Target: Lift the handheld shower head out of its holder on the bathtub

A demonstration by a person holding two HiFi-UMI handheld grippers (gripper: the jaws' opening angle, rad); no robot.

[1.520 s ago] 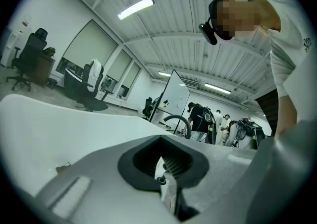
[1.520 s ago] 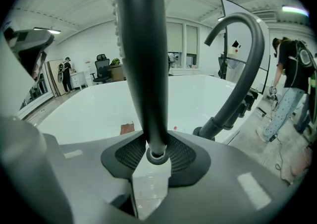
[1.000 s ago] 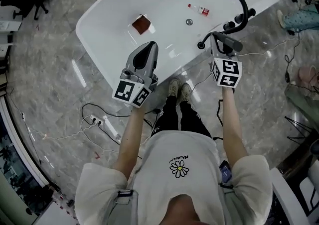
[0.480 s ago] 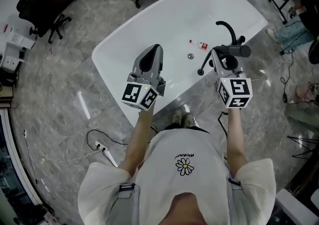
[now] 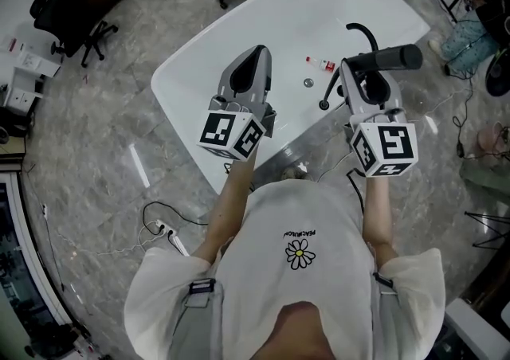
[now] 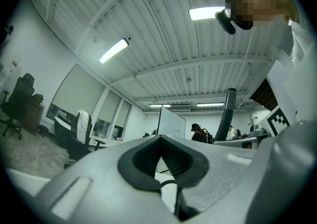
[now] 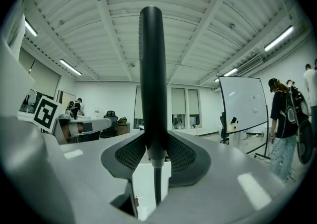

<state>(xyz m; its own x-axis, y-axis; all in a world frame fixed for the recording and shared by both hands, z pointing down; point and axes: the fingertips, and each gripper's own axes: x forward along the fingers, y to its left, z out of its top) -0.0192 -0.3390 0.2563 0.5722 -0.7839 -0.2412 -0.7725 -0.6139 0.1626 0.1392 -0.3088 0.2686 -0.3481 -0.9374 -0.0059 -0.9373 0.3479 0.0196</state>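
Note:
The handheld shower head [image 5: 386, 59], a dark cylinder, lies crosswise in my right gripper [image 5: 365, 72], which is shut on its handle. It is held above the white bathtub's [image 5: 191, 72] near rim, apart from the tub. Its thin hose [image 5: 328, 91] hangs down toward the rim beside the black curved faucet [image 5: 365, 32]. In the right gripper view the shower head [image 7: 151, 69] stands upright between the pads, hose below. My left gripper [image 5: 255, 57] is shut with nothing in it and hovers over the tub's near side; its jaws [image 6: 162, 157] meet.
A small bottle [image 5: 322, 64] and the drain [image 5: 308, 82] lie in the tub. Office chairs [image 5: 76, 8] stand at the upper left. A power strip and cables [image 5: 159, 231] lie on the marble floor. A person [image 7: 283, 119] and a whiteboard [image 7: 245, 104] are at the right.
Both grippers have risen toward the head camera. The shower head has come up with the right gripper, away from the tub rim near the faucet.

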